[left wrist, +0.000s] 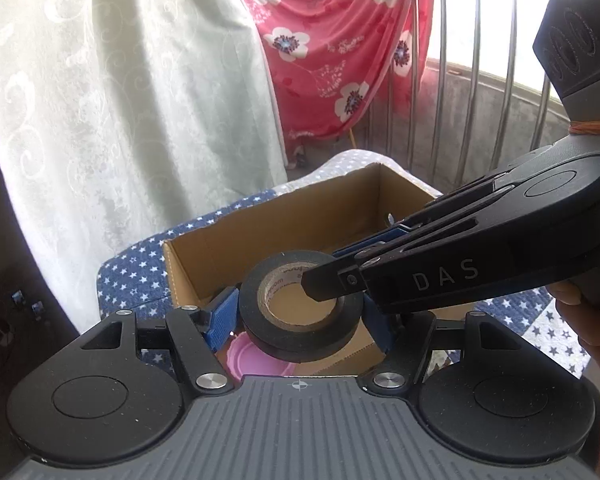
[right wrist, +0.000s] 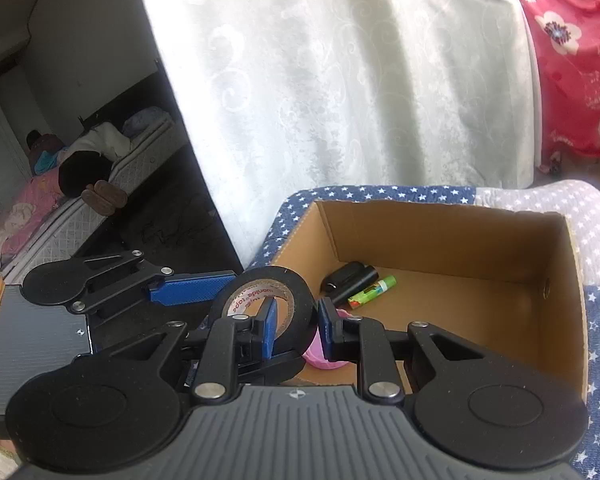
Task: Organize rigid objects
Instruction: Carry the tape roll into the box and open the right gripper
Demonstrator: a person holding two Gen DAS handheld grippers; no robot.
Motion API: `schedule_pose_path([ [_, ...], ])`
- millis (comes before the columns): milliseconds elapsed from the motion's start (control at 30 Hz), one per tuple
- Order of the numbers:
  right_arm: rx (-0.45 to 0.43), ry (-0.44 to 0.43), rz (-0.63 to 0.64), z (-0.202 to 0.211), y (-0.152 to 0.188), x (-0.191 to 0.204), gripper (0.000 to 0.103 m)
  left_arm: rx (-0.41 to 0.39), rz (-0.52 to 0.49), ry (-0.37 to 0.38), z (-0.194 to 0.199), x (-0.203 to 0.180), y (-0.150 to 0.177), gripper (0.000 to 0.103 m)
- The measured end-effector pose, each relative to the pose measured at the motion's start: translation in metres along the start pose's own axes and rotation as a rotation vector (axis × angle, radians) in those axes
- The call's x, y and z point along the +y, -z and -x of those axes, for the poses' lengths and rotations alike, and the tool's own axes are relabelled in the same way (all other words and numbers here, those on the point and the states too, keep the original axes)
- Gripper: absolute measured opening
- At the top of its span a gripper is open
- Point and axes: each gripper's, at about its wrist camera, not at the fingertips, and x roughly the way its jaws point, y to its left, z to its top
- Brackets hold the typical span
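Fingers (left wrist: 224, 314) of left gripper (left wrist: 300, 316) are clamped on tape roll (left wrist: 300, 312) above cardboard box (right wrist: 440, 232); right gripper (right wrist: 296, 320) straddles its rim, unclenched.

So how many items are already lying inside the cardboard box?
3 visible: a pink round lid at the near wall, a black oblong gadget and a green cylindrical tube side by side on the open brown cardboard box floor. The claws may hide others.

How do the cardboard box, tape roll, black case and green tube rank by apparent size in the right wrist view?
1. cardboard box
2. tape roll, enlarged by nearness
3. black case
4. green tube, close to the case, so that order is unsure
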Motion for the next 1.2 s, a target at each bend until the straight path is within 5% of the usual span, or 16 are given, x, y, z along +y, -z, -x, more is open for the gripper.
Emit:
schedule_pose_path([
  [267,0.236,0.023,-0.116,-0.085,-0.024,-0.080,0.023,0.316,0.095,0.126,-0.114,0.026,-0.021,0.067],
  [700,0.419,0.049,-0.154,-0.170,-0.031,-0.135,0.023,0.525,0.147,0.107,-0.207,0.040,-0.024,0.067],
  [967,0.388,0.050,-0.149,-0.192,-0.041,-0.133,0.023,0.466,0.167,0.047,-0.204,0.051,-0.027,0.067],
  [1200,0.256,0.048,-0.163,-0.146,-0.050,-0.131,0.024,0.365,0.170,0.051,-0.160,0.057,-0.041,0.071],
])
